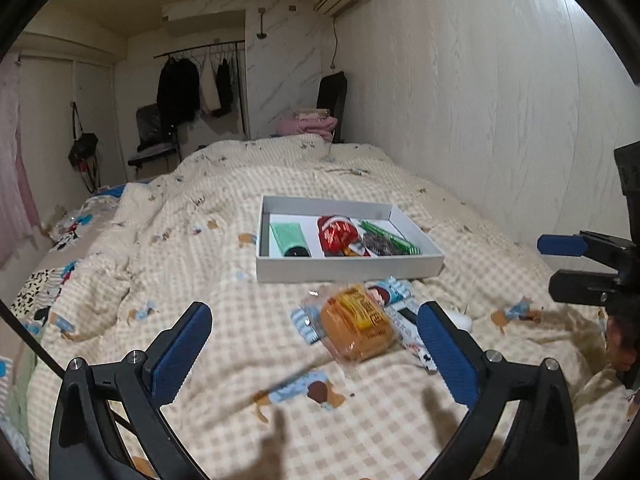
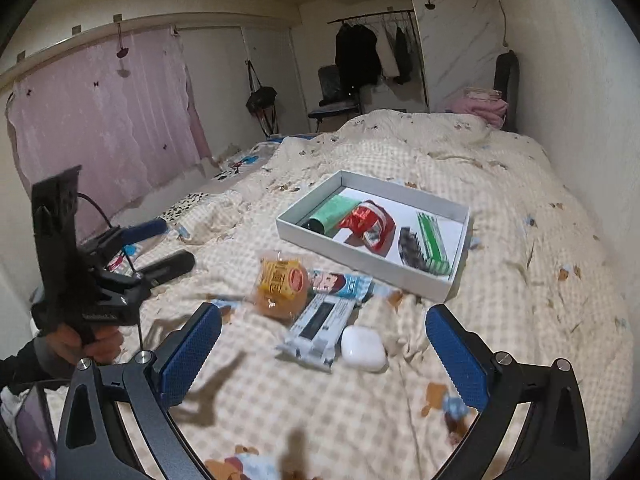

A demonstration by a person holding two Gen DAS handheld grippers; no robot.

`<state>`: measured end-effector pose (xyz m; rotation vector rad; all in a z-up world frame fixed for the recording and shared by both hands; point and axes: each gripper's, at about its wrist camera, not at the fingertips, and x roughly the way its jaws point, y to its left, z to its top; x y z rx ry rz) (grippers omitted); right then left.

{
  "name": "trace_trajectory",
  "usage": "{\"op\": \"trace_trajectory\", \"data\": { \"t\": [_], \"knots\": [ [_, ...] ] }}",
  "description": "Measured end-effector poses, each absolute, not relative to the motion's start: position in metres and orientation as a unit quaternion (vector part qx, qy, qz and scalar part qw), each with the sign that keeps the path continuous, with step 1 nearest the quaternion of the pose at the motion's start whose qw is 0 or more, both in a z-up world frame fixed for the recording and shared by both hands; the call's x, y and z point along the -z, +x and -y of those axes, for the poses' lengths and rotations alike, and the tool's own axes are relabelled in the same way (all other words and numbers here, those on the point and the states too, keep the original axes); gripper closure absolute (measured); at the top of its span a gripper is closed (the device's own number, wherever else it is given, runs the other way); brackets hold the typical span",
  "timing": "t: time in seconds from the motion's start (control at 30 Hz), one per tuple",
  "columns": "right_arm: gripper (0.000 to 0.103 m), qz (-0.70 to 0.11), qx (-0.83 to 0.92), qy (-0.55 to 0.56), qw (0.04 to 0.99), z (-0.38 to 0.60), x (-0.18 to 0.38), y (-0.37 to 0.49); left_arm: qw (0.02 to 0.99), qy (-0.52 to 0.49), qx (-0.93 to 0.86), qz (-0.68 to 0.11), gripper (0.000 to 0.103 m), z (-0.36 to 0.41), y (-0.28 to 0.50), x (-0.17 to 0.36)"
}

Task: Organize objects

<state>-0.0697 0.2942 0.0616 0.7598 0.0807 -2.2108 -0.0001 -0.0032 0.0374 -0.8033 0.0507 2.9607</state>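
Your left gripper (image 1: 314,354) hangs with its fingers (image 1: 182,354) spread wide and empty, the wrapped orange bun (image 1: 356,326) lying on the bed between them. Your right gripper (image 2: 324,354) is likewise wide open and holds nothing, above a white earbud case (image 2: 363,347) and a pale blue packet (image 2: 320,322). Beyond sits the white box (image 1: 348,270), holding a green tube (image 1: 290,238), a red wrapper (image 1: 338,234), a dark comb (image 1: 378,244) and a green striped pack (image 1: 394,236). The checked quilt (image 1: 200,240) is rumpled around everything.
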Motion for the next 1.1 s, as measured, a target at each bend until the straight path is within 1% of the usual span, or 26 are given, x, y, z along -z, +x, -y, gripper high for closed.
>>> {"op": "trace_trajectory", "data": {
  "t": [0.17, 0.33, 0.57, 0.73, 0.97, 1.1],
  "knots": [
    [0.000, -0.011, 0.885, 0.276, 0.374, -0.302, -0.055, -0.061, 0.028, -0.275, -0.961, -0.006, 0.000, 0.006, -0.004, -0.027],
    [0.000, -0.010, 0.891, 0.256, 0.374, -0.303, -0.050, -0.053, 0.024, -0.283, -0.959, 0.016, 0.000, 0.014, -0.006, -0.024],
    [0.000, -0.008, 0.887, 0.267, 0.377, -0.302, -0.047, -0.057, 0.019, -0.277, -0.961, 0.007, 0.000, 0.011, -0.003, -0.023],
    [0.000, -0.032, 0.876, 0.283, 0.389, -0.292, -0.041, -0.055, 0.013, -0.264, -0.964, -0.007, 0.000, 0.008, 0.006, -0.023],
    [0.000, -0.011, 0.865, 0.299, 0.402, -0.296, -0.036, -0.060, 0.017, -0.248, -0.968, -0.006, 0.000, 0.009, 0.013, -0.026],
    [0.000, -0.013, 0.859, 0.306, 0.410, -0.293, -0.033, -0.060, 0.012, -0.254, -0.967, -0.008, 0.000, 0.009, 0.011, -0.025]
  ]
}}
